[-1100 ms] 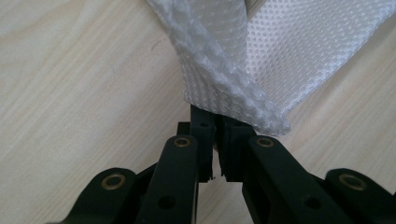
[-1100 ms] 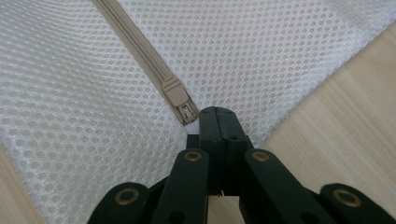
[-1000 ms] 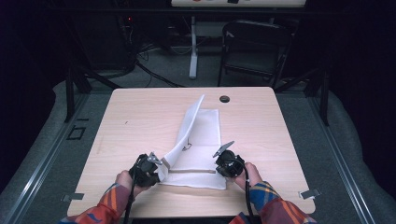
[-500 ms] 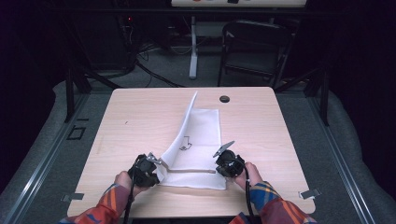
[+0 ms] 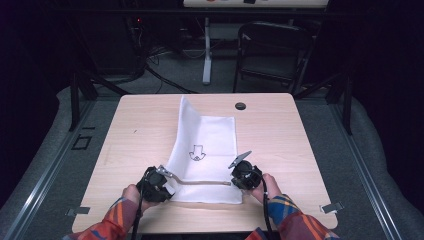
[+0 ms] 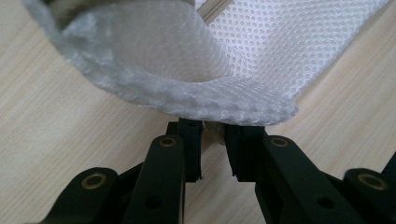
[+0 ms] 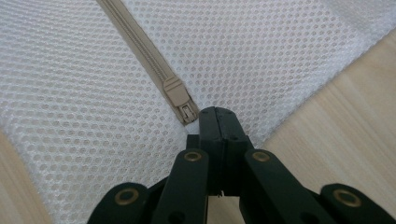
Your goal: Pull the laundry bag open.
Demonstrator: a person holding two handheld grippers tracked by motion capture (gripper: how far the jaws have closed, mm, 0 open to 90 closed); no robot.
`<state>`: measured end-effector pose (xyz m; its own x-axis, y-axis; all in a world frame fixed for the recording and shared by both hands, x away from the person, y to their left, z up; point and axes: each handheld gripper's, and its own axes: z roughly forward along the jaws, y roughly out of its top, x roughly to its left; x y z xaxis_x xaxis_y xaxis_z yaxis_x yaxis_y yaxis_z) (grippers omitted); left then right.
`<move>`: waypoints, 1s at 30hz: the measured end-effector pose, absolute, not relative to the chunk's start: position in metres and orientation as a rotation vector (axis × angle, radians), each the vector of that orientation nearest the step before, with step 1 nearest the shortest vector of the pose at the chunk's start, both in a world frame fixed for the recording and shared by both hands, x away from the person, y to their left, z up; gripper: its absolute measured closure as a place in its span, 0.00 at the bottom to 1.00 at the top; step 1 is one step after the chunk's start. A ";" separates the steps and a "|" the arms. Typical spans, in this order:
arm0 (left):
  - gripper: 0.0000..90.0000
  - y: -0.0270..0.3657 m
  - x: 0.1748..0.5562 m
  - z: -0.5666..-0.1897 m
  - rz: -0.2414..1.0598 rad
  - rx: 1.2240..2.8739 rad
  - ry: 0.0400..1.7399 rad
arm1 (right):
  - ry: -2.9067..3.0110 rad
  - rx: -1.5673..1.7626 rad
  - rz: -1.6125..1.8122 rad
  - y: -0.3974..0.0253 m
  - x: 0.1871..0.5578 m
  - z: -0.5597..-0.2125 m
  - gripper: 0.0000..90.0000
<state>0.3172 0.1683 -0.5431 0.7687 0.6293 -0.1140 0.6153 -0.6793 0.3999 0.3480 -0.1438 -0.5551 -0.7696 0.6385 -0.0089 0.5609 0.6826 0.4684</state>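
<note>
Risk: right claw (image 7: pixel 215 116) clamps mesh bag (image 5: pixel 205 145) beside zip pull (image 7: pixel 180 100); left claw (image 6: pixel 214 140) narrowly pinches hem, could slip w/ tug.

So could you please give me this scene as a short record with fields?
Item: white mesh zippered laundry bag, far end folded up
Surface: light wooden table
Zipper: beige slider at right claw's tips
Left claw: narrow gap, a bit of bag between
Right claw: shut at the bag's edge
Print: black arrow mark
</note>
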 end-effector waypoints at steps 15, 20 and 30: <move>0.73 0.177 0.313 -0.537 0.012 2.508 0.980 | 2.729 0.982 0.692 -0.149 0.352 -0.556 1.00; 0.51 0.189 0.306 -0.531 0.049 2.489 1.058 | 2.738 0.969 0.686 -0.150 0.353 -0.555 1.00; 0.22 0.211 0.301 -0.514 0.115 2.360 1.079 | 2.742 0.998 0.705 -0.150 0.353 -0.556 1.00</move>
